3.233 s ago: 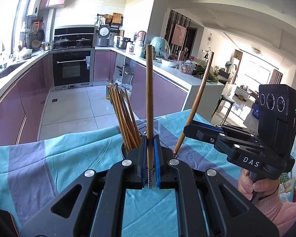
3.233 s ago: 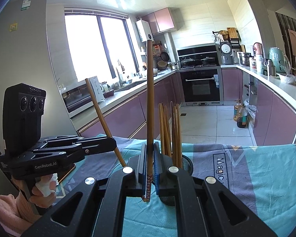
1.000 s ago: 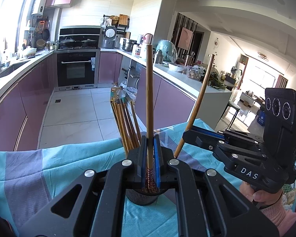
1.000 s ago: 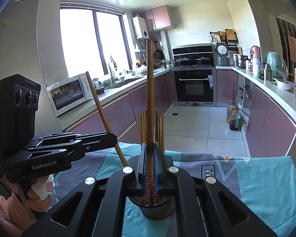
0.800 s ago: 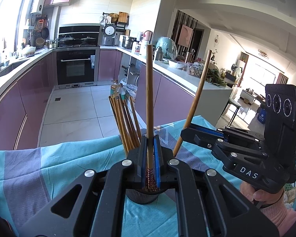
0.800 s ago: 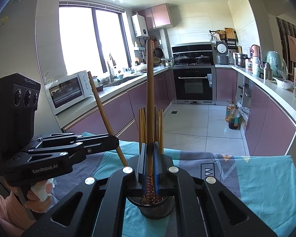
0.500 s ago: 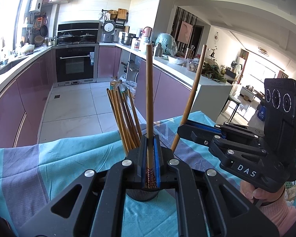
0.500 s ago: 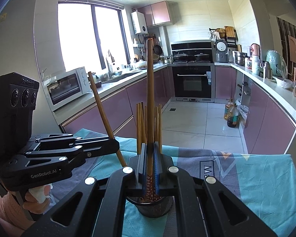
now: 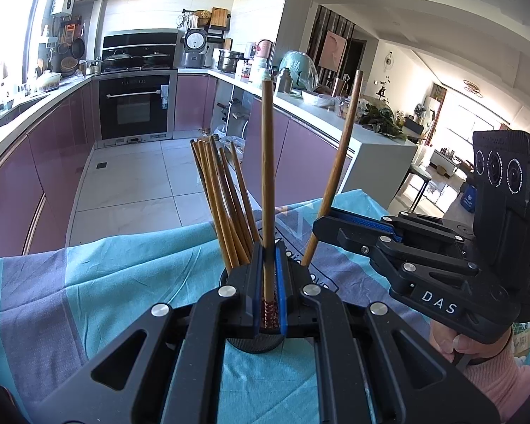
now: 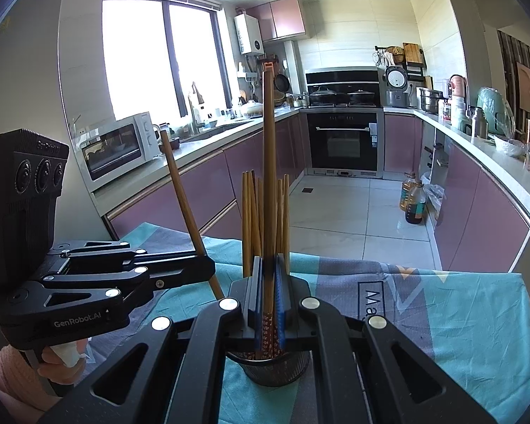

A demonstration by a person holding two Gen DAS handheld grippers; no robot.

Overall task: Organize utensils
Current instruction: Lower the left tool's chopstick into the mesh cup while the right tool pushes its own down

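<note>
Gripping slim round wooden chopstick (image 9: 267,190) w/ left tool (image 9: 268,304).

A black mesh holder (image 10: 272,367) on the teal cloth (image 10: 477,318) holds brown chopsticks (image 9: 222,208) upright; two more chopsticks (image 9: 267,183) stand clamped above it.

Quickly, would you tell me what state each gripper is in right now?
Left gripper: closed on one upright chopstick.
Right gripper: closed on another chopstick, above the black holder.
</note>
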